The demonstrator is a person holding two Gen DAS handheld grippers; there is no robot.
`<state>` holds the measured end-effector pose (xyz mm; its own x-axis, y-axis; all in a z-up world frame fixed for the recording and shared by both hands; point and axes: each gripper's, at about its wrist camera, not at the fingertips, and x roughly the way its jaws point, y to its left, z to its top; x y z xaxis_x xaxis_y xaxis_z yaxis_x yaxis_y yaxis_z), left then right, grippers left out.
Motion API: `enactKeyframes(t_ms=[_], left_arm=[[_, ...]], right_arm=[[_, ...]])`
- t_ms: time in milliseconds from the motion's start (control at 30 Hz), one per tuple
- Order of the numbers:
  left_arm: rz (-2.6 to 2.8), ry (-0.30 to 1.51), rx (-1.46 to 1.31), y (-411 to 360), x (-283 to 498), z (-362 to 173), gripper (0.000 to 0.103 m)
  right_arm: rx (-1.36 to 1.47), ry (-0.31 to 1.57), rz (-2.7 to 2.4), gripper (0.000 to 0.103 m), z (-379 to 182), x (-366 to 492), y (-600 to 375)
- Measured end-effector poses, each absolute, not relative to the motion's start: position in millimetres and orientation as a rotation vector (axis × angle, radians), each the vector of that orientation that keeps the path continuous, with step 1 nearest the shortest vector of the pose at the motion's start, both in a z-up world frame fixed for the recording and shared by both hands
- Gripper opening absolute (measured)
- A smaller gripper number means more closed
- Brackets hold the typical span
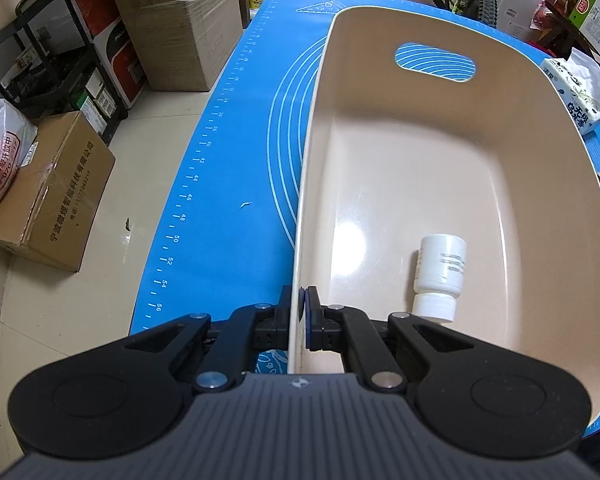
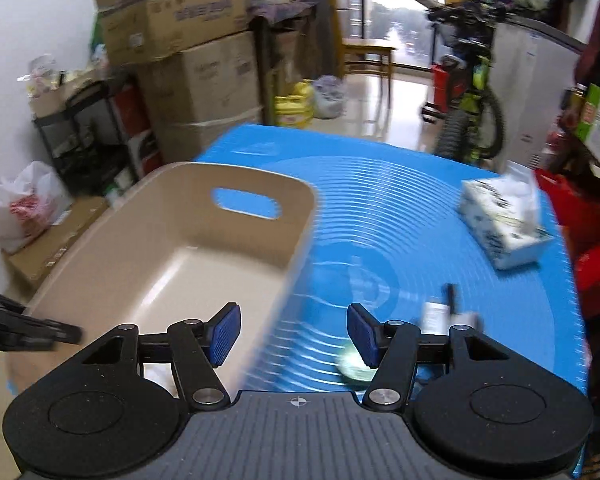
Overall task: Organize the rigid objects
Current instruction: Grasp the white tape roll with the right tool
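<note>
Tongs first: my left tongs (image 1: 301, 322) pinch the near wall of the beige bin (image 1: 500, 152), my right tongs (image 2: 294, 334) are spread above the blue tabletop (image 2: 380, 216). Beyond the left pads, a white bottle (image 1: 440, 276) lies inside the bin; farther right sits a tissue pack (image 2: 504, 224).

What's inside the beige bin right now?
One white bottle lying on its side on the beige bin floor. The near end is hidden behind the left gripper, clamped on the wall.

- Left tongs (image 1: 300, 312): fingers pinched together, clamped on a thin beige basket wall (image 1: 300, 240).
- Right tongs (image 2: 294, 334): fingers spread wide apart, holding nothing.
</note>
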<state>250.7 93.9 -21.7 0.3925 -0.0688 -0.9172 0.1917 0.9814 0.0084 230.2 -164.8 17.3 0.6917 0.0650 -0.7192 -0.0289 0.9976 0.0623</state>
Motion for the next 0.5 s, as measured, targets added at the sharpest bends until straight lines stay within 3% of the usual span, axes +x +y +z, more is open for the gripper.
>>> enactKeyframes(t_ms=[500], left_arm=[[-0.169,1.159,0.128,92.5,250.9,-21.6,0.006]], right_arm=[[0.169,0.836,-0.109,0.067,-45.2,230.0,-268.2]])
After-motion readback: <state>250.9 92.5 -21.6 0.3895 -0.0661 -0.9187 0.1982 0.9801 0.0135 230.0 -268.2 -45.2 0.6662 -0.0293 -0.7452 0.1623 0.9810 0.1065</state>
